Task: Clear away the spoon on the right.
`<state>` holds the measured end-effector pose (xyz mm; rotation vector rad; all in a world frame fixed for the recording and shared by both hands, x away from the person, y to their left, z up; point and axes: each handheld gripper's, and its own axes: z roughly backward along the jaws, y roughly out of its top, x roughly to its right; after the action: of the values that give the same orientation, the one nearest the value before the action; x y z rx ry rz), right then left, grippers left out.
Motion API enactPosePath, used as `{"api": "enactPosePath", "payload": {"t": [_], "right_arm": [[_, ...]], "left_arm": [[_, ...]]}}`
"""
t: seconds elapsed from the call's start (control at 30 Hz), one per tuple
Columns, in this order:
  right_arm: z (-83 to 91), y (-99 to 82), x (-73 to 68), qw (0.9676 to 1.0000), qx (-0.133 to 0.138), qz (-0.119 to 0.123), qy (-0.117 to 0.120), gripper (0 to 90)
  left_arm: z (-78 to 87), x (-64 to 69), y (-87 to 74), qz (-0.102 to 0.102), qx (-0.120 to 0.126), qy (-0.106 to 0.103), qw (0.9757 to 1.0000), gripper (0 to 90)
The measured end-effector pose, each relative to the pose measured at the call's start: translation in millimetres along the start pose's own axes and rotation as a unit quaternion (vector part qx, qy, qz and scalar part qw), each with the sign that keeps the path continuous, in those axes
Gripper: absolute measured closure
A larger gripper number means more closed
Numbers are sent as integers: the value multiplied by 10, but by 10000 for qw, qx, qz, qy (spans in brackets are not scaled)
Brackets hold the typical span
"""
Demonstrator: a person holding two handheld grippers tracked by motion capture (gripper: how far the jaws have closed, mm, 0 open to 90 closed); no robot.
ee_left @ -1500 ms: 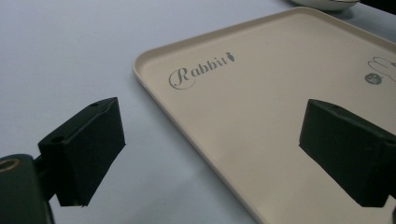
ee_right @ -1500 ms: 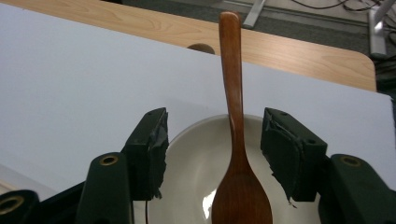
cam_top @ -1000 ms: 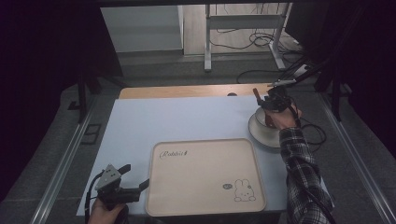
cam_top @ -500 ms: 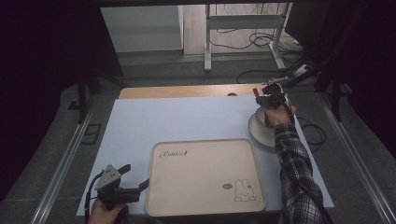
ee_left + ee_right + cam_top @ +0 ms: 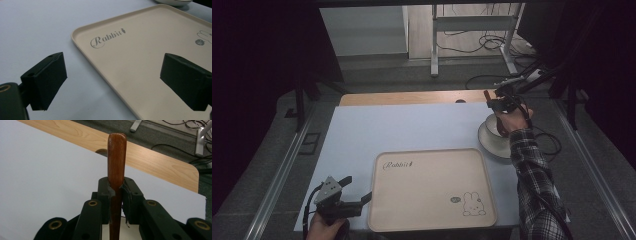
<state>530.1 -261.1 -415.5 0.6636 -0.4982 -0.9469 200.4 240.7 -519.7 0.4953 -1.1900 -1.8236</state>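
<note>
My right gripper point(image 5: 501, 106) hovers over a white bowl point(image 5: 493, 142) at the table's right side. Its jaws have just been closing and now stand shut on a brown wooden handle point(image 5: 116, 157), which sticks up past the pads. In the high view the handle point(image 5: 487, 94) tilts up and to the left; its lower end is hidden by the hand. My left gripper point(image 5: 356, 189) rests at the front left, open, with nothing between its jaws. It points at the left edge of a beige tray point(image 5: 432, 195) printed with "Rabbit". From the left gripper point(image 5: 112, 75), the tray point(image 5: 140, 50) lies just ahead and the bowl point(image 5: 172, 2) beyond it.
A white sheet point(image 5: 402, 130) covers most of the table, leaving a wooden strip point(image 5: 412, 97) bare at the back. Cables point(image 5: 482, 80) and a metal stand point(image 5: 434, 45) are on the floor behind. Metal rails run along both sides.
The right hand has lifted a little from the bowl with the wooden handle in its jaws. The left gripper has stayed put.
</note>
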Motion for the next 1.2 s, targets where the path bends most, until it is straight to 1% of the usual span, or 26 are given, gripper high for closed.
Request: {"api": "enactPosePath", "payload": {"t": [0.03, 0.07, 0.1, 0.23, 0.27, 0.3, 0.37, 0.5, 0.6, 0.63, 0.7, 0.87, 1.0, 1.03, 1.13, 1.2], "right_arm": [[54, 34, -11, 10000, 7, 19, 11, 779], [54, 34, -11, 10000, 7, 19, 11, 779], [111, 68, -19, 10000, 26, 56, 36, 779], [226, 143, -50, 9999, -5, 109, 114, 780], [226, 143, -50, 9999, -5, 109, 114, 780], [278, 177, -69, 9998, -42, 124, 148, 779], [302, 190, -80, 9998, -53, 144, 158, 780], [398, 221, -143, 9994, -183, 209, 230, 779], [429, 215, -173, 9992, -246, 209, 241, 779], [463, 202, -205, 9989, -302, 226, 294, 779], [475, 197, -217, 9988, -312, 240, 296, 779], [560, 157, -301, 9981, -412, 270, 359, 779], [630, 112, -385, 9974, -469, 317, 453, 780], [662, 89, -423, 9970, -485, 336, 507, 779], [685, 68, -458, 9967, -516, 348, 530, 779], [721, 26, -513, 9960, -568, 380, 580, 780]], "left_arm": [[0, 0, 0, -1, -1, 0, 10000, 66], [0, 0, 0, -1, -1, 0, 10000, 66], [0, 0, 0, -4, -2, 1, 10000, 66], [-1, 3, 1, -13, -5, 4, 10000, 66], [-1, 3, 1, -13, -5, 4, 10000, 66], [-2, 4, 1, -23, -8, 8, 10000, 66], [-2, 5, 1, -26, -8, 8, 10000, 66], [-2, 8, 2, -37, -14, 15, 10000, 67], [-3, 9, 2, -45, -19, 17, 10000, 66], [-4, 9, 3, -48, -22, 18, 10000, 67], [-4, 9, 3, -47, -22, 19, 10000, 66], [-4, 10, 3, -54, -25, 20, 10000, 66], [-5, 10, 3, -56, -28, 20, 10000, 67], [-5, 11, 4, -58, -29, 20, 10000, 67], [-5, 11, 4, -62, -30, 22, 10000, 67], [-5, 12, 4, -67, -31, 23, 10000, 67]]}}
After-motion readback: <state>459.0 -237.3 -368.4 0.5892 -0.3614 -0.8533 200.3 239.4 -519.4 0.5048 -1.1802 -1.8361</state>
